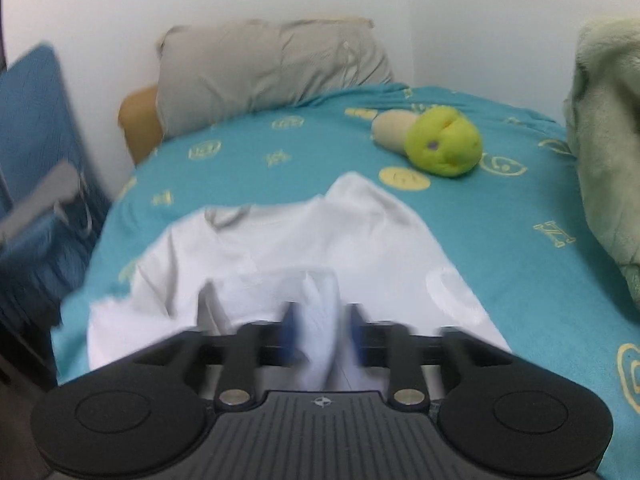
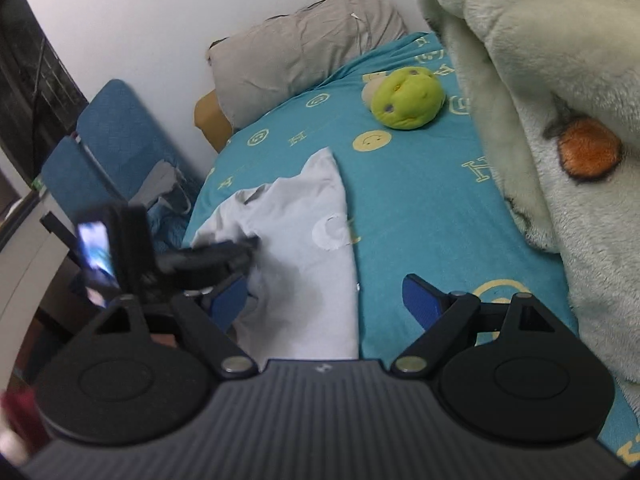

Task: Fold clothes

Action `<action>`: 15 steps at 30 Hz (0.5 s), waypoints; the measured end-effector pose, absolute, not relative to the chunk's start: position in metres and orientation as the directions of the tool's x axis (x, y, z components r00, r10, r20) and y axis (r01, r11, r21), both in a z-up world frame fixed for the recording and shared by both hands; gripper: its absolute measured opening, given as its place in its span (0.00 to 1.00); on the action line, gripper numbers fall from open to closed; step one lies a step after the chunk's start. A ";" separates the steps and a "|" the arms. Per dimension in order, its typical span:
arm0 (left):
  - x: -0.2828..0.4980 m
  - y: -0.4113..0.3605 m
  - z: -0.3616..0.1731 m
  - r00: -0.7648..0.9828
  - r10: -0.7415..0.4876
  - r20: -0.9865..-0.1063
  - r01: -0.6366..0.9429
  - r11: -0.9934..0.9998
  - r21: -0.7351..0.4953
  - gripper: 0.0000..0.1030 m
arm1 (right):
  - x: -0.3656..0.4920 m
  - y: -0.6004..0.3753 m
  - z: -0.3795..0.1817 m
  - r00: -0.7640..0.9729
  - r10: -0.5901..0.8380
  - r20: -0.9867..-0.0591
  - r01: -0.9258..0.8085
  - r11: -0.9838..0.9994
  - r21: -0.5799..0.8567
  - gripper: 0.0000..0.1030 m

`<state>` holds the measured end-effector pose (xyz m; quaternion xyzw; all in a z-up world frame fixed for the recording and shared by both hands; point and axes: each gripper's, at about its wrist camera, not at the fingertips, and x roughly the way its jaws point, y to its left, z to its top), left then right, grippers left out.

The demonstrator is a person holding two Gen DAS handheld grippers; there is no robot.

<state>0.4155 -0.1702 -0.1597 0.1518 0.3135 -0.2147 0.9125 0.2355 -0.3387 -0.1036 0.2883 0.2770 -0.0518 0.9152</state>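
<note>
White cotton T-shirt (image 1: 304, 240) spread crumpled on near half of teal bedsheet with yellow smiley print (image 1: 500, 240). Left gripper (image 1: 322, 332), blue pads close together, pinching bunched fold of shirt near its hem; blurred. Right gripper (image 2: 326, 300) spread wide, holding nothing, over shirt's right edge; left pad above cloth, right pad above bare sheet. Lime-green round plush toy (image 1: 444, 142) far right on sheet. Grey pillow (image 1: 272, 68) at far end against wall. Pale green fleece blanket (image 2: 540, 100) heaped at right. Blue folding chair (image 2: 120, 140) left of bed.
</note>
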 end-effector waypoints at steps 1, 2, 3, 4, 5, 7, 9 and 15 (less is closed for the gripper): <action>0.414 -0.167 -0.159 0.718 -0.295 -0.630 0.475 0.869 0.135 0.58 | 0.236 -0.340 -0.104 0.845 0.070 -0.530 0.247 0.828 0.503 0.84; 0.409 -0.160 -0.156 0.724 -0.296 -0.623 0.469 0.874 0.130 0.66 | 0.236 -0.339 -0.103 0.851 0.074 -0.520 0.235 0.831 0.504 0.84; 0.403 -0.153 -0.152 0.731 -0.299 -0.614 0.462 0.879 0.122 0.74 | 0.237 -0.338 -0.102 0.857 0.079 -0.510 0.222 0.835 0.503 0.84; 0.393 -0.143 -0.145 0.739 -0.301 -0.603 0.453 0.884 0.114 0.78 | 0.237 -0.336 -0.101 0.862 0.082 -0.500 0.210 0.841 0.499 0.84; 0.377 -0.134 -0.138 0.747 -0.301 -0.593 0.445 0.889 0.109 0.79 | 0.237 -0.334 -0.100 0.868 0.084 -0.490 0.197 0.847 0.494 0.84; 0.344 -0.115 -0.124 0.763 -0.301 -0.572 0.429 0.898 0.100 0.79 | 0.236 -0.329 -0.099 0.878 0.091 -0.470 0.168 0.861 0.480 0.84; 0.311 -0.097 -0.109 0.778 -0.300 -0.552 0.413 0.906 0.090 0.81 | 0.234 -0.321 -0.097 0.887 0.102 -0.450 0.133 0.877 0.461 0.84; 0.211 -0.041 -0.067 0.822 -0.293 -0.488 0.366 0.929 0.059 0.89 | 0.228 -0.296 -0.091 0.909 0.139 -0.392 0.030 0.918 0.395 0.84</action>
